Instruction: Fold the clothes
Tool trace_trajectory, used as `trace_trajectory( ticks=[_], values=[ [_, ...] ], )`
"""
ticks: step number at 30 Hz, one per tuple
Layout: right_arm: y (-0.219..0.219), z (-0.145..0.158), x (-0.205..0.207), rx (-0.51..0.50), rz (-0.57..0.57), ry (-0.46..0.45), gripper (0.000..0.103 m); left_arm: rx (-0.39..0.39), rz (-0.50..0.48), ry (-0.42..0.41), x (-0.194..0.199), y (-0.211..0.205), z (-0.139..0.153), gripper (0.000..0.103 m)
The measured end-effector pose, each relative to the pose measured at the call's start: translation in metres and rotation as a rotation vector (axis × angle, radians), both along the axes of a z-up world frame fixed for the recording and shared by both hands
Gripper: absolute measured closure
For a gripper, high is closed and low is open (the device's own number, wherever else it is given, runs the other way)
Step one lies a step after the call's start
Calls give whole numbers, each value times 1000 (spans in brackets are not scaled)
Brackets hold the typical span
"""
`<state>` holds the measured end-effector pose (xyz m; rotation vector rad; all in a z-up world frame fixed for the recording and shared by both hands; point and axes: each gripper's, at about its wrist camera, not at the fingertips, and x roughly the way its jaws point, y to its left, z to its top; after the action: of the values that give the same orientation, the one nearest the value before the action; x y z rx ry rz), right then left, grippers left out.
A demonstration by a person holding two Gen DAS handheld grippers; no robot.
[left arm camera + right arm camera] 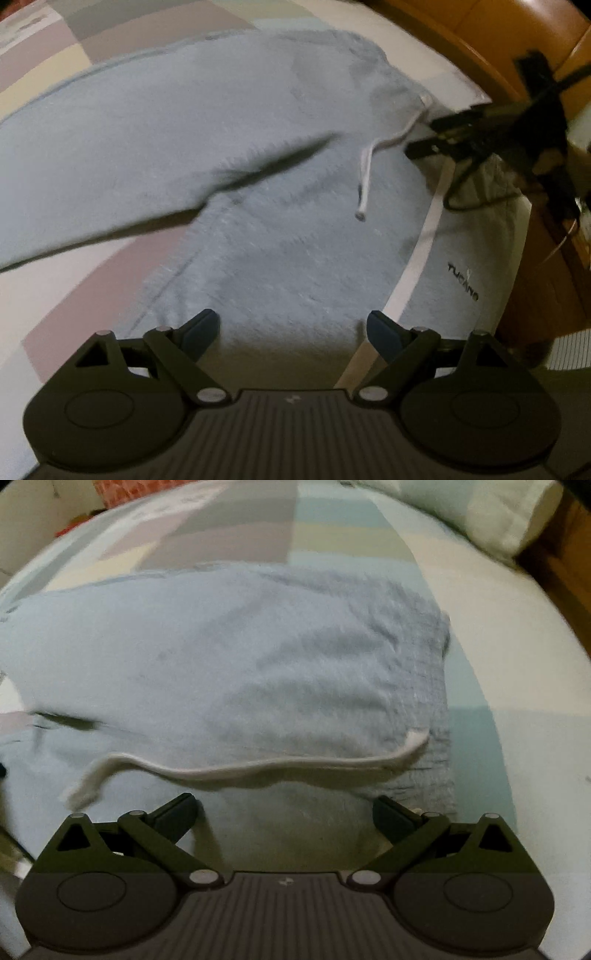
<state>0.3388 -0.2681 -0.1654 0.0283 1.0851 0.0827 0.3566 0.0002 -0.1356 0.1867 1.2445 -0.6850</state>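
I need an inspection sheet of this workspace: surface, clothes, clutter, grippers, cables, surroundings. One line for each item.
Surface: bed with a patchwork cover in pastel blocks.
Job's things: light blue hoodie spread flat, white drawstring lying on it; grey garment with printed lettering beside it.
Clutter: pillow at the far edge of the bed.
Grippers: left gripper open above the hoodie, empty; right gripper open above the hoodie, empty.
Cables: black cable hanging from the right gripper.
Surroundings: wooden bed frame.
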Motion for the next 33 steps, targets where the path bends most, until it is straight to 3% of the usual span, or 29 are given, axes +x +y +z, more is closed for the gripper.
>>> trace_trajectory(
  ticks=[4, 10, 15, 18, 20, 23, 26, 28, 33],
  values=[
    [11, 18, -12, -56, 78, -20, 0, 68, -25, -38, -3, -3, 4, 16],
    [26, 34, -49, -64, 150, -19, 0, -103, -3, -66, 14, -12, 22, 15],
    [33, 28, -65, -57, 157, 29, 0, -67, 64, -72, 43, -16, 1, 18],
    [41, 28, -75, -77, 200, 28, 0, -94, 130, -70, 46, -4, 9, 16],
    [46, 27, -84, -91, 251, 21, 0, -84, 114, -71, 37, 1, 16, 16],
    [52, 19, -95, -93, 310, 41, 0, -35, 56, -106, 10, 7, 26, 16],
    [49, 1, -105, -107, 299, 90, 0, 61, 28, -138, -11, 19, 24, 16],
    [35, -2, -112, -46, 246, 52, 0, 129, 32, -152, -24, 27, 19, 16],
    [34, -2, -116, -58, 258, 43, 0, 244, 71, -167, -52, 56, 20, 16]
  ],
)
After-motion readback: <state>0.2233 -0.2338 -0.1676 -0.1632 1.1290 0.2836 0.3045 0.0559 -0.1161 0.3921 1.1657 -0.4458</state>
